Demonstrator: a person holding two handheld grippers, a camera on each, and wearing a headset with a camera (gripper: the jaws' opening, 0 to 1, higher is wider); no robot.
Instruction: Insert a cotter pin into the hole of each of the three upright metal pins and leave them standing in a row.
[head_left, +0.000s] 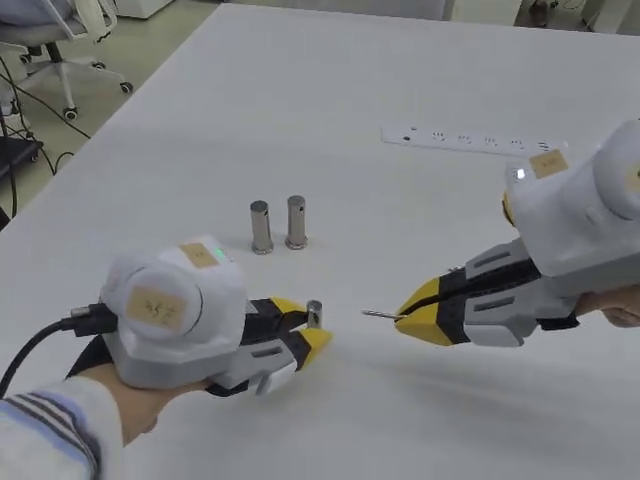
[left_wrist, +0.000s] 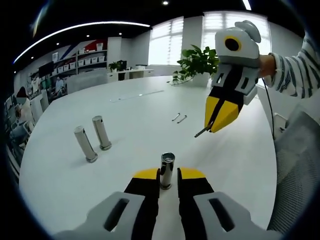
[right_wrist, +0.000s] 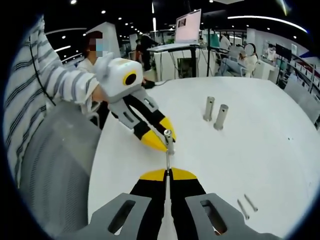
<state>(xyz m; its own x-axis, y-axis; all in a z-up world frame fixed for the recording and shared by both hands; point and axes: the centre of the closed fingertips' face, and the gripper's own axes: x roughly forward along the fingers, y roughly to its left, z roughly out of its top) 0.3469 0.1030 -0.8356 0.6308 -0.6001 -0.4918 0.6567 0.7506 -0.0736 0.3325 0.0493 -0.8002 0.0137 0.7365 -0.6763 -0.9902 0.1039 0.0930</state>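
Right hand-held gripper (right_wrist: 168, 172) pinches a cotter pin (right_wrist: 168, 159); spares (right_wrist: 251, 202) lie beside it.

Left white-grey gripper with yellow-tipped black jaws (head_left: 308, 332): low over table, roughly level, jaws pointing right, clamped on short upright steel pin (head_left: 314, 314). Left hand (head_left: 150, 395) cups body from beneath; striped sleeve (head_left: 45, 435) at wrist. Right white-grey gripper with yellow-tipped black jaws (head_left: 404, 320): enters from right, tilted down toward left, jaws pressed together on thin metal cotter pin (head_left: 380, 315), which juts out past tips. Right hand (head_left: 620, 305) at rear, mostly hidden. Jaw tips face each other, near, apart.
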